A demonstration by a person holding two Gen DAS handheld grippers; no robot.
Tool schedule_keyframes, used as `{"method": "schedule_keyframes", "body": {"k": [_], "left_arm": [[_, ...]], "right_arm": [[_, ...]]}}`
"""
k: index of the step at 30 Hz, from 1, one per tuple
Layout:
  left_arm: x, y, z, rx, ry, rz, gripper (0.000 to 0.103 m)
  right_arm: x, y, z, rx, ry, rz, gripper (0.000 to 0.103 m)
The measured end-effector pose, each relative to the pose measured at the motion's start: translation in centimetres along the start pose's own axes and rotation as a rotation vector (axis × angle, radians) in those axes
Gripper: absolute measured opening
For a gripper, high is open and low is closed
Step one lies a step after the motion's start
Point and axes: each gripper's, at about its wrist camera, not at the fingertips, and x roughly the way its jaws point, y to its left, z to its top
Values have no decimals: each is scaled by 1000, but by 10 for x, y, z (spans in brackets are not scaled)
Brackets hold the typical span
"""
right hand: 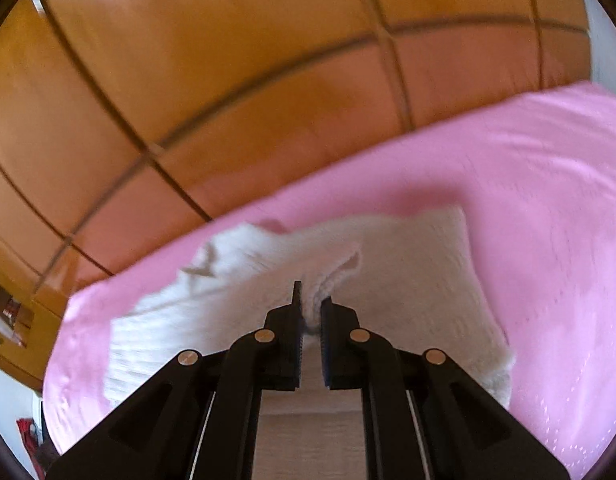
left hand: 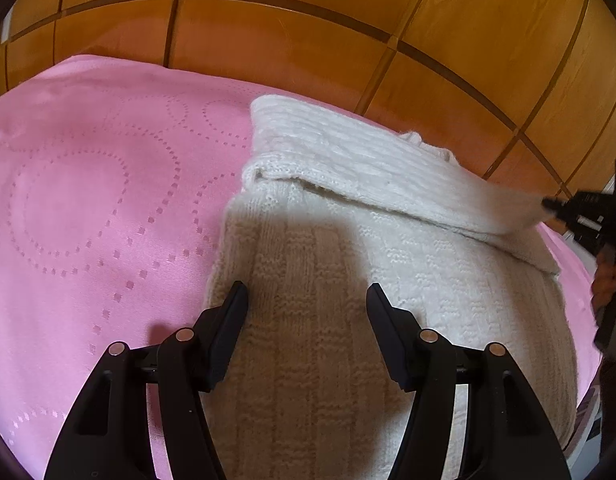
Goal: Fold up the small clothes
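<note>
Lying on a pink bedsheet [left hand: 87, 200], the white knitted garment [left hand: 348, 280] spreads across the right half of the left wrist view, its ribbed body flat on the sheet. One edge of it is lifted and drawn over the rest as a folded flap [left hand: 368, 168], with a visible crease where the upper layer rides above the lower one. That flap stretches toward the right gripper [left hand: 556, 206], seen at the far right of the left wrist view with a hand [left hand: 606, 280] behind it.

From the right wrist view the right gripper [right hand: 310, 300] is clamped on a bunched bit of the knit, its jaws drawn together with white wool squeezed between the pads. The picture there is blurred, so the knit pattern cannot be made out.

The left gripper [left hand: 308, 300] hangs just above the near part of the garment with its jaws apart and nothing between them; whether the fingertips touch the knit cannot be told. Its shadow falls across the ribbed fabric below.

The sheet carries a woven pattern of dotted circles and covers a bed. Beyond the bed stands a wooden panelled wall [left hand: 308, 40], orange-brown, divided by dark grooves into rectangles. No container shows in either view.
</note>
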Motion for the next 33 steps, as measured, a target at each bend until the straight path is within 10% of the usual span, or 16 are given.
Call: {"method": "schedule_keyframes", "body": {"k": [12,16,29,33], "left_arm": [[-25,43,46,-125,-22,7,66],[-9,64,75,-183,0,-2,66],[70,74,140,-270,87,-118,66],[97,77,147,-323,138,-162,45]], "right_arm": [[16,-35,-18,17,61,-48,7],[-4,-27,-12,-21,-6,-93,41],[28,29,-27,-270,27,-96,56],[43,23,-37,-279,61,-116,58]]}}
